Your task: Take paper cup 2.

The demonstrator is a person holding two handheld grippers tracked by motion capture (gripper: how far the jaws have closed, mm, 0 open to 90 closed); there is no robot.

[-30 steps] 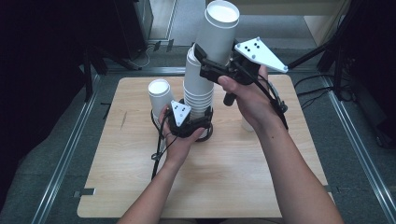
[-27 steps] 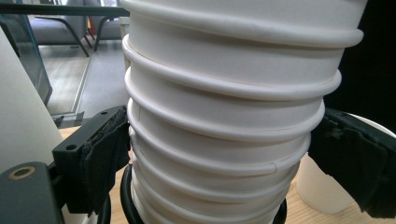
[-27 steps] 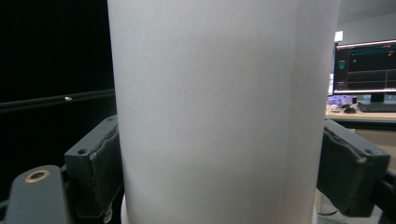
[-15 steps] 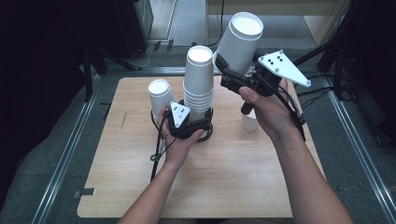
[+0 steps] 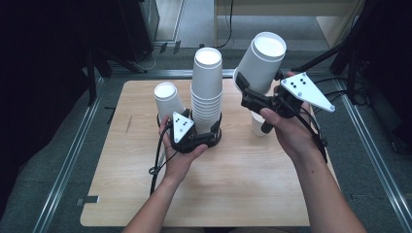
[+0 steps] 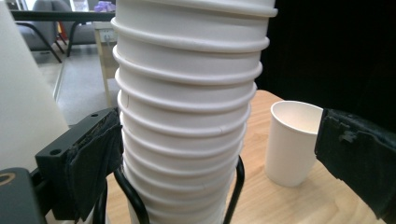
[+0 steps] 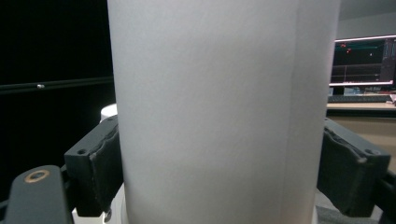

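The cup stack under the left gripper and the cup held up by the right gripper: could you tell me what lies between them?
In the high view, only bare table shows between the cup stack and the held cup; a lone upright cup stands below the right gripper.

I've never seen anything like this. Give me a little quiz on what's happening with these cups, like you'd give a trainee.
1. True or false: the right tongs grip a single cup above the table.
2. What stands between the left tongs? A) a bottle B) a stack of cups C) nothing
3. How many single cups stand on the table?
Key: 1 true; 2 B; 3 two, the left cup and the right cup.
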